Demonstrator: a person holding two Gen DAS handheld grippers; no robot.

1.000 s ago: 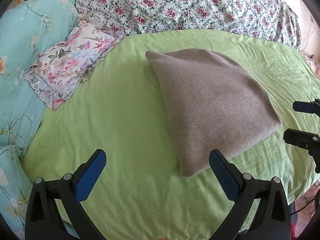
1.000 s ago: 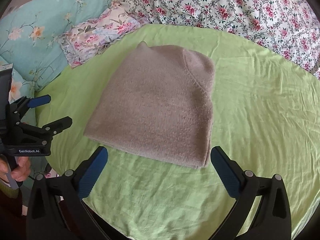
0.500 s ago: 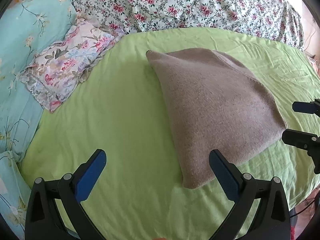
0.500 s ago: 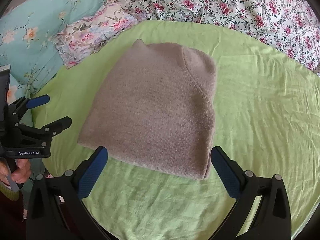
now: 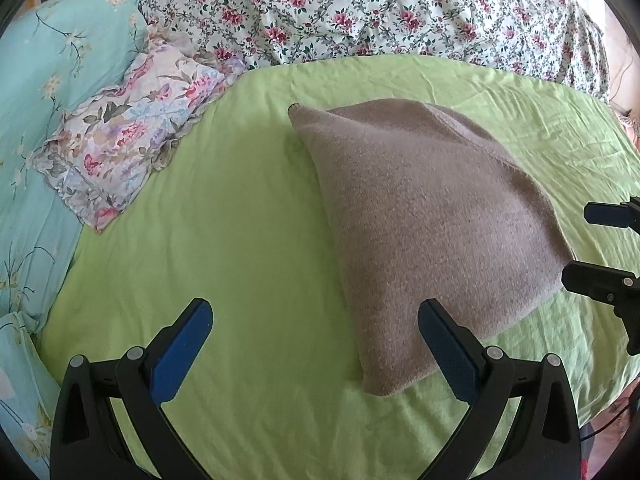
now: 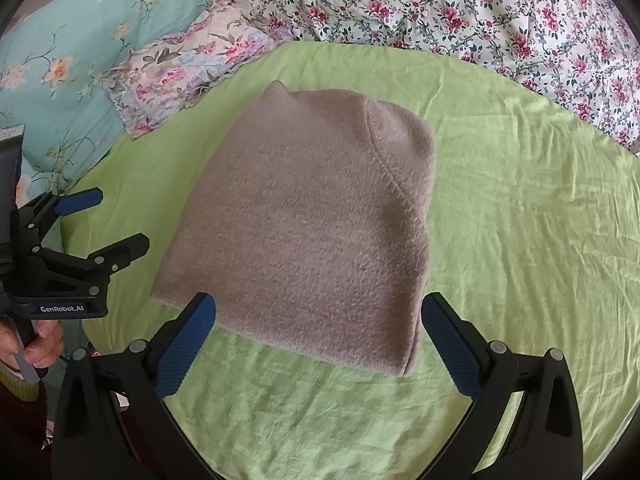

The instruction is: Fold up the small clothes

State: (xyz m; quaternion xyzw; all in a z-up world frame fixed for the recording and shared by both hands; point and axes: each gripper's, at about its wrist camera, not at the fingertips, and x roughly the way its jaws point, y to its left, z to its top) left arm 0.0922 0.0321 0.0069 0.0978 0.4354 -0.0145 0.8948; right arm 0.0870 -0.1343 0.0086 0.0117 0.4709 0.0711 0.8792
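Observation:
A taupe knit garment point(image 5: 424, 220) lies folded flat on the green sheet point(image 5: 240, 240); it also shows in the right wrist view point(image 6: 304, 228). My left gripper point(image 5: 316, 332) is open and empty, just above the sheet at the garment's near left corner. It shows from the side in the right wrist view point(image 6: 108, 220). My right gripper point(image 6: 320, 328) is open and empty, its jaws straddling the garment's near edge without touching it. It shows at the right edge of the left wrist view point(image 5: 580, 244).
A small floral pillow point(image 5: 128, 152) lies at the sheet's far left, beside a teal floral pillow point(image 5: 60, 64). A rose-print quilt point(image 5: 360, 12) is bunched along the far side. The sheet's right part point(image 6: 520, 220) is wrinkled.
Both grippers have moved forward toward the garment, which now looks nearer and lower in both views. Both stay open. The garment has not moved.

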